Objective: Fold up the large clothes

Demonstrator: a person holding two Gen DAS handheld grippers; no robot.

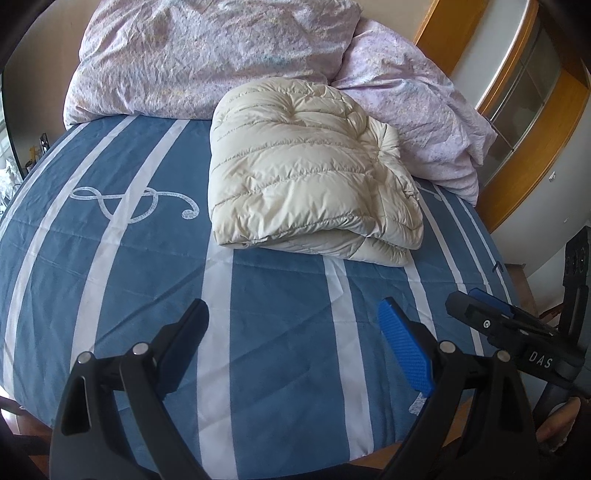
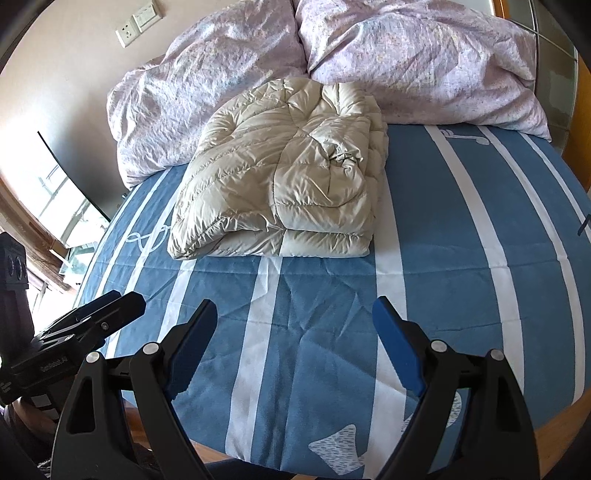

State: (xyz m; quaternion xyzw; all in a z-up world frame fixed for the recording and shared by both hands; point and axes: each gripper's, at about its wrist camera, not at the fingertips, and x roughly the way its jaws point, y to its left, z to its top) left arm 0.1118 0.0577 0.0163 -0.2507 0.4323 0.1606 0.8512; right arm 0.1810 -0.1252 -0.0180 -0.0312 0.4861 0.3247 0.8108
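A cream quilted down jacket (image 1: pixel 306 173) lies folded into a thick bundle on the blue-and-white striped bed sheet (image 1: pixel 280 302). It also shows in the right wrist view (image 2: pixel 280 184). My left gripper (image 1: pixel 295 325) is open and empty, hovering over the sheet in front of the jacket, apart from it. My right gripper (image 2: pixel 295 325) is open and empty too, over the sheet near the bed's front edge. In the left wrist view the right gripper (image 1: pixel 491 314) shows at the far right. In the right wrist view the left gripper (image 2: pixel 107 310) shows at the far left.
A crumpled lilac duvet (image 1: pixel 207 55) and pillow (image 1: pixel 417 122) lie behind the jacket, also seen in the right wrist view (image 2: pixel 406 59). A wooden cabinet (image 1: pixel 524 92) stands right of the bed. A wall with sockets (image 2: pixel 138 22) and a window (image 2: pixel 55 206) are on the left.
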